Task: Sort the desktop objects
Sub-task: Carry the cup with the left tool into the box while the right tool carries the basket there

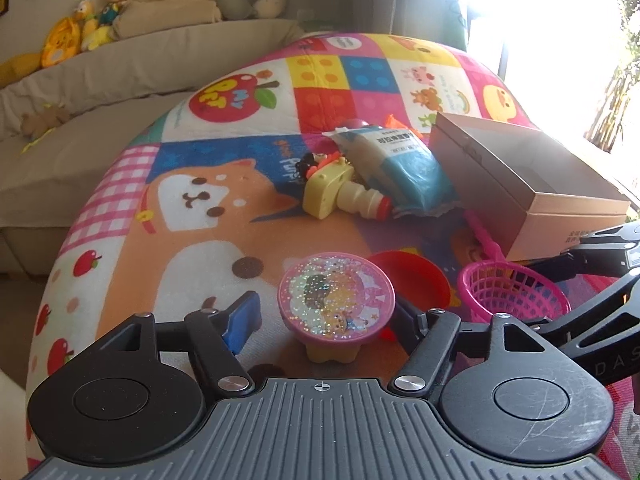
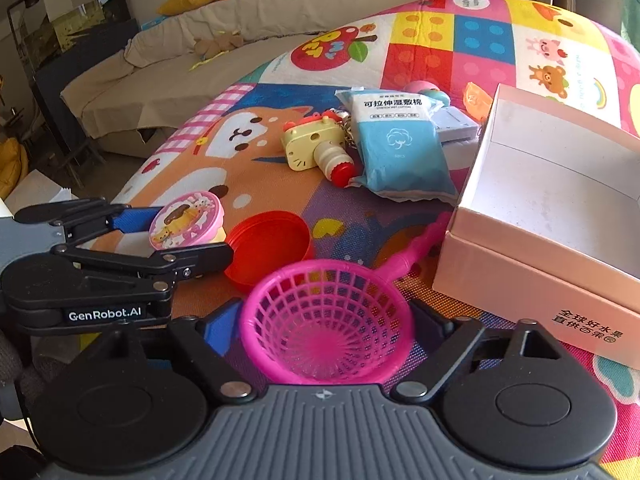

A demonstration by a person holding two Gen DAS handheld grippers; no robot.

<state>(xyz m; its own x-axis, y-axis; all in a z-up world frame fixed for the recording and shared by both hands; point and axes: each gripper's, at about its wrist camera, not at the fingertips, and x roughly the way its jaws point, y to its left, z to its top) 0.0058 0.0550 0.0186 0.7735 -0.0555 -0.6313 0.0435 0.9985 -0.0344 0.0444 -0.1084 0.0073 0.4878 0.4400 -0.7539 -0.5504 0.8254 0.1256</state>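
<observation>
A pink glitter-topped toy [image 1: 337, 299] on a yellow base stands between the fingers of my open left gripper [image 1: 326, 316]; the blue pads are beside it with a gap showing on the left. It also shows in the right wrist view [image 2: 186, 221]. A pink toy strainer basket [image 2: 326, 326] lies between the fingers of my open right gripper [image 2: 320, 324], its handle pointing away. An open pink cardboard box [image 2: 532, 284] stands to the right. A red bowl [image 2: 268, 246] sits between the two toys.
Farther back on the colourful cartoon blanket [image 2: 440, 44] lie a yellow toy camera [image 2: 316, 148], a blue cotton-pad packet [image 2: 400, 146], a small white box [image 2: 456, 124] and an orange piece [image 2: 476, 98]. A beige sofa [image 1: 80, 92] with plush toys stands behind.
</observation>
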